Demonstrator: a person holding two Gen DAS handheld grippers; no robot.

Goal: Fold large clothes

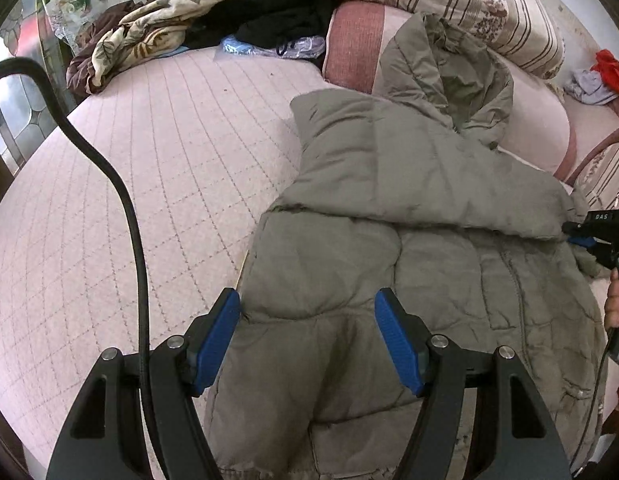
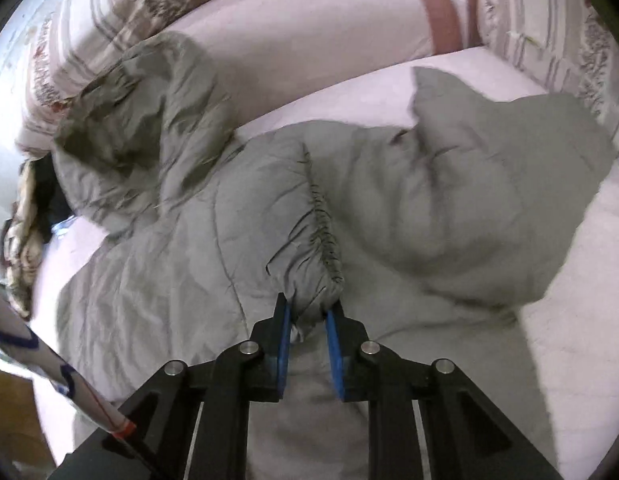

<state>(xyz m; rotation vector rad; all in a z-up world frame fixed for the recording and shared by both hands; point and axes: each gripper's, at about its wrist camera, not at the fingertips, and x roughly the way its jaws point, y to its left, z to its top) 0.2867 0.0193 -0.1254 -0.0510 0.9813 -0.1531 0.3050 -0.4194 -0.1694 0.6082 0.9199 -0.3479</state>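
**Sleeve in hand, padded jacket half folded on the bed**

Your right gripper (image 2: 307,312) is clamped on the elastic cuff (image 2: 323,240) of a grey-green padded jacket (image 1: 389,240), the blue fingers (image 2: 284,332) drawn in close with a bunch of cuff fabric pinched between them. From the cuff, the sleeve (image 2: 269,184) runs away from the fingers, up and leftward across the jacket's body toward the hood (image 2: 141,120), which rests against the striped pillows (image 2: 89,12) at the head of the bed (image 1: 129,160).

Your left gripper (image 1: 307,312) hovers over the jacket's near left edge, its fingers (image 1: 219,332) spread wide and holding nothing; whether the pads touch the fabric cannot be told. The jacket lies lengthwise away from you on the pink quilted cover, hem near the foot edge, hood far, zipper (image 1: 513,280) running along that long axis. One sleeve (image 1: 349,152) already lies folded across the chest. In the left view the right gripper (image 1: 597,236) shows at the jacket's right side, beside your hand (image 1: 617,300).

The coming move likely turns on the right arm, the only one with a hold: the gripped sleeve probably has to cross the long axis and settle flat on the body. The open left fingers sit nearest the hem and seem best placed to pin or lift it afterward.

A heap of blankets (image 1: 149,40) and dark clothes (image 1: 277,12) sits in the bed's far left corner, well apart from the jacket.
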